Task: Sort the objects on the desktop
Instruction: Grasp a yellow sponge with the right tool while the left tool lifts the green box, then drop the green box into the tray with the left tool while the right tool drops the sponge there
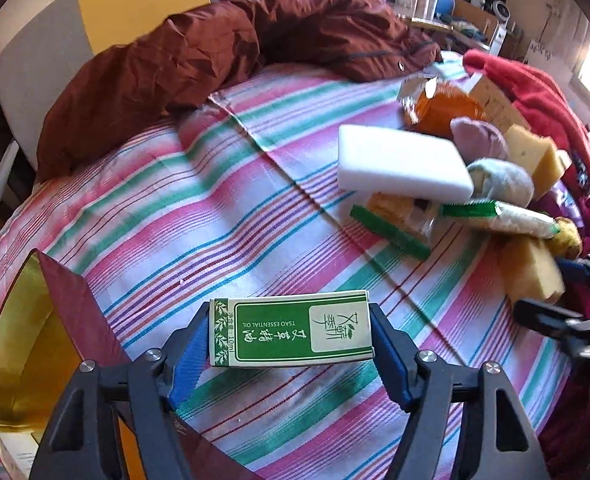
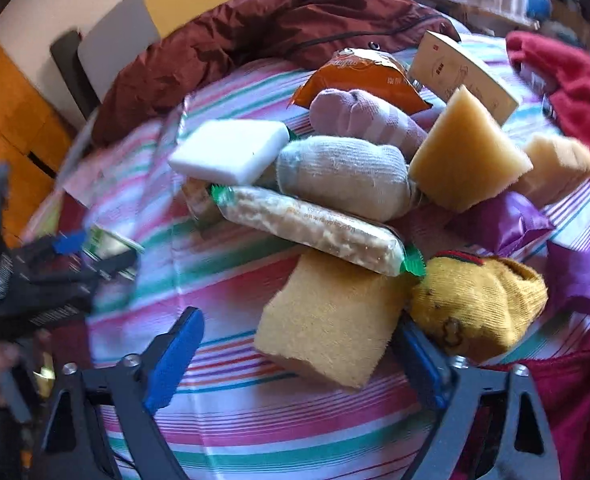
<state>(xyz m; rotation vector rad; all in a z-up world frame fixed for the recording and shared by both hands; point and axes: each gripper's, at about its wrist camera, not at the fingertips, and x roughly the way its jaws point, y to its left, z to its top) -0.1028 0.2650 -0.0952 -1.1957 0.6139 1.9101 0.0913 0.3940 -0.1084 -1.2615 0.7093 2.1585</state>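
Your left tool is clamped on the green oil box, above the striped cloth beside the gold-lined box. Your right tool stands apart around the yellow sponge, touching the yellow sock.

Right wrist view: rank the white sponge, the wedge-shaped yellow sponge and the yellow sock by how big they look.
1. Wedge-shaped yellow sponge
2. and 3. Yellow sock and white sponge look alike; the sock sits nearer the camera, so unranked.
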